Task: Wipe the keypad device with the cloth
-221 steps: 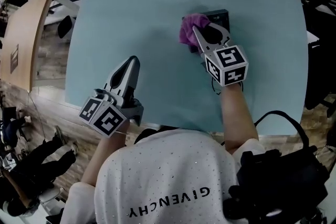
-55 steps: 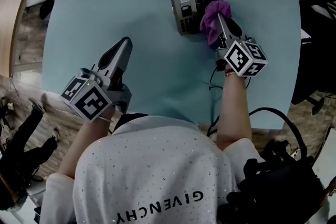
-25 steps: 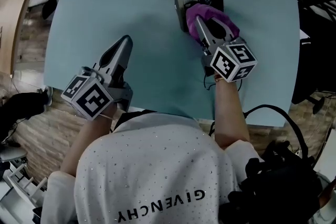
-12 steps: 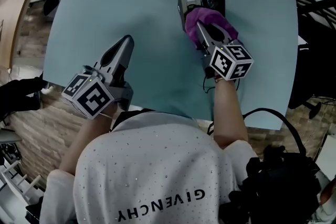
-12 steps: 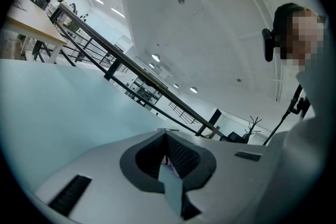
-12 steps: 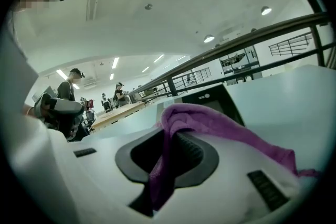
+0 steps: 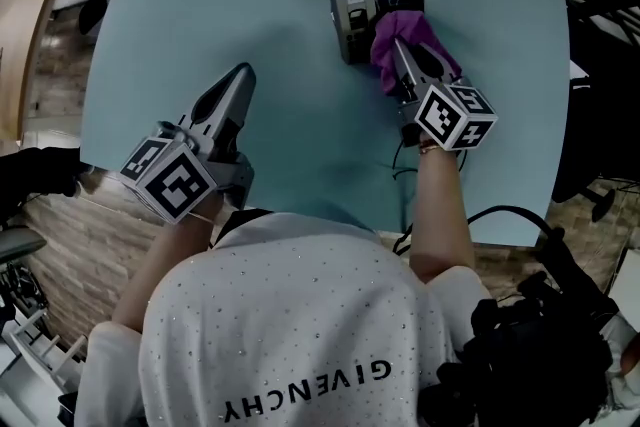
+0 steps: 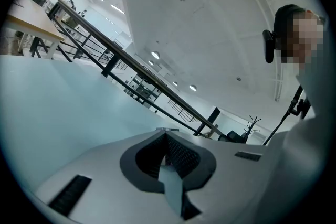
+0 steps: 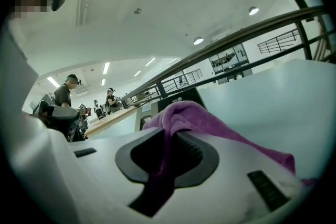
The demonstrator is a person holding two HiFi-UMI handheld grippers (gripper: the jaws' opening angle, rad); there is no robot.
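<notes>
A dark keypad device (image 7: pixel 360 10) lies at the far side of the pale blue table (image 7: pixel 290 65). A purple cloth (image 7: pixel 405 40) covers the device's right part, and my right gripper (image 7: pixel 398 50) is shut on that cloth. In the right gripper view the cloth (image 9: pixel 194 118) bunches over the jaw tips, with the dark device (image 9: pixel 181 99) just behind it. My left gripper (image 7: pixel 240 80) rests low near the table's front left, jaws together with nothing between them. Its own view shows the closed tips (image 8: pixel 167 131) over bare tabletop.
A black cable (image 7: pixel 405 160) runs from the device toward the table's front edge by my right arm. Wooden flooring and a wooden desk (image 7: pixel 25 15) lie left of the table. A railing and several people show in the right gripper view.
My right gripper has carried the cloth rightward across the device, uncovering its left part with the keypad. The left gripper has stayed put.
</notes>
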